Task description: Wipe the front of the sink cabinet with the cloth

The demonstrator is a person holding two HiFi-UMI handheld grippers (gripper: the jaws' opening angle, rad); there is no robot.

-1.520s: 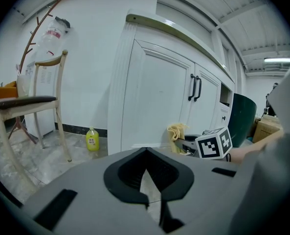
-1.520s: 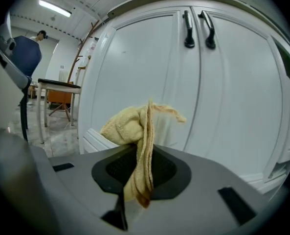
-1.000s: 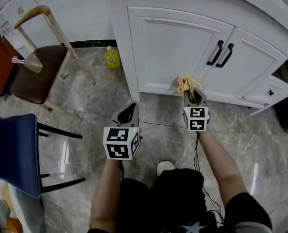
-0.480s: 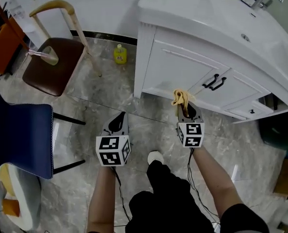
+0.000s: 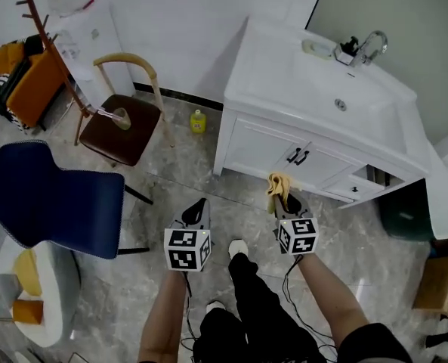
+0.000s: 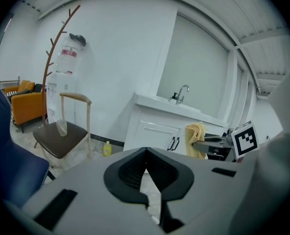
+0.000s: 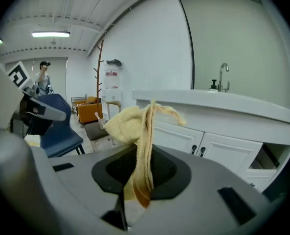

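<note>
The left gripper hangs over the floor, its jaws drawn together on nothing. At its 3 o'clock, the right gripper is clamped on the yellow cloth, which flops up out of the jaws, clear of the cabinet at 12 o'clock. The sink tops the cabinet. A bottle stands on the floor at the cabinet's 9 o'clock, with a chair further out that way.
</note>
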